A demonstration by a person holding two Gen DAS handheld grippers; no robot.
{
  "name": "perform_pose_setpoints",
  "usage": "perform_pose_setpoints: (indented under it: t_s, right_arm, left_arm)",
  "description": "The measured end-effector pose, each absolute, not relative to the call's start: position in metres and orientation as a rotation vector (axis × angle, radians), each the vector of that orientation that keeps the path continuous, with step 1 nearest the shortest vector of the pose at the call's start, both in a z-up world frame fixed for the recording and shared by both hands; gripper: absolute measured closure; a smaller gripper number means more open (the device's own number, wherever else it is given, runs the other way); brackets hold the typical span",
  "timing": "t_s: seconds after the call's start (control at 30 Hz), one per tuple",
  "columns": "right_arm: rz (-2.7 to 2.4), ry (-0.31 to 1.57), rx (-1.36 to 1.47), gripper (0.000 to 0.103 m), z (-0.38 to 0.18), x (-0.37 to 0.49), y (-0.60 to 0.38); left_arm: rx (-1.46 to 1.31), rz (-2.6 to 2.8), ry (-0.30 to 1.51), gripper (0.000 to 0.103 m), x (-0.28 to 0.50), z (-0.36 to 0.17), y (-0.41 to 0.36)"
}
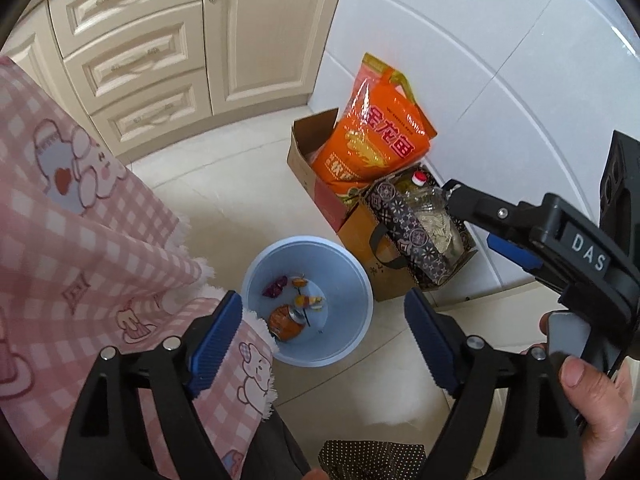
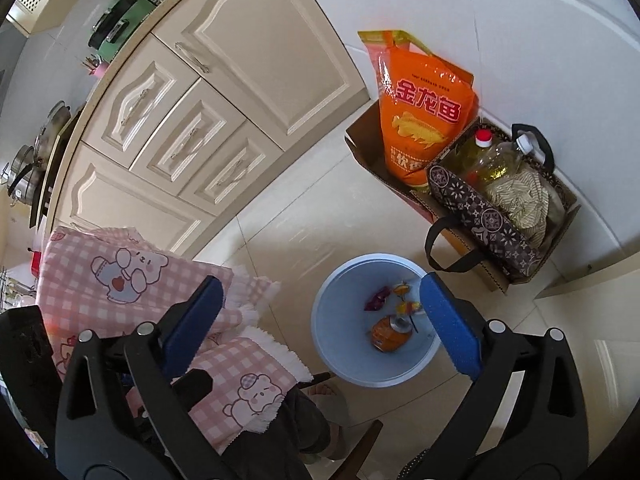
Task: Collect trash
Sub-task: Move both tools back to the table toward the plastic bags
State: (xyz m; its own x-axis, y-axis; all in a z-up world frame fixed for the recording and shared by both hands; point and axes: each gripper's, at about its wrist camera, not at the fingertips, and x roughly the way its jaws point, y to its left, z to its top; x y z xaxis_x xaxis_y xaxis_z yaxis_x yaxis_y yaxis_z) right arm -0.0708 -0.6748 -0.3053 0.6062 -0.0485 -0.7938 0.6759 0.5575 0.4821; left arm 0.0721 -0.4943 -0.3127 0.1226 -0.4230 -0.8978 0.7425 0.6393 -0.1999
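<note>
Trash sits at the bottom of a pale blue bin (image 1: 308, 300) on the cream tile floor (image 1: 224, 200) in the left wrist view: a dented orange drink can (image 1: 285, 322), a purple wrapper (image 1: 275, 285) and small orange-yellow scraps (image 1: 306, 300). The left hand-held gripper (image 1: 324, 344) hangs above it, blue pads spread wide with nothing between them, its left pad over a pink checked cloth (image 1: 100, 248) printed with cartoon bears. At right a hand (image 1: 592, 396) grips the right hand-held gripper (image 1: 472, 216), whose body reads "DAS"; its jaws are hard to make out from this side. Behind the bin, an orange bag (image 1: 376, 140) printed with red Chinese characters stands in a cardboard box (image 1: 308, 160), beside a patterned tote (image 1: 416, 236) holding a red-capped bottle (image 1: 424, 188). In the right wrist view the right hand-held gripper (image 2: 324, 328) is likewise open and empty, its right pad over the bin's (image 2: 340, 344) rim. The can (image 2: 390, 332) lies on its side near the wrapper (image 2: 378, 298). The bag (image 2: 424, 120) reads "金龙鱼" above a golden fish. Cream cabinet drawers (image 2: 192, 136) run along the left, with pots on the bench (image 2: 68, 128) above.
</note>
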Motion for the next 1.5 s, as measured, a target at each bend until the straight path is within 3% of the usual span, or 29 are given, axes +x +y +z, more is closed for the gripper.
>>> perform_pose_setpoints:
  t_s: [0.57, 1.07, 1.5]
  right_arm:
    - [-0.422, 0.683, 0.748, 0.006, -0.204, -0.064, -0.632]
    - [-0.244, 0.594, 0.582, 0.006, -0.11, -0.018, -0.538]
    - [-0.032, 0.59, 0.398, 0.006, -0.059, 0.032, -0.425]
  left_arm:
    - [0.256, -0.897, 0.874, 0.018, 0.05, -0.191, -0.445]
    - [0.163, -0.74, 0.683, 0.013, 0.059, -0.115, -0.323]
    - [0.101, -0.466, 0.593, 0.011, 0.08, -0.09, -0.191]
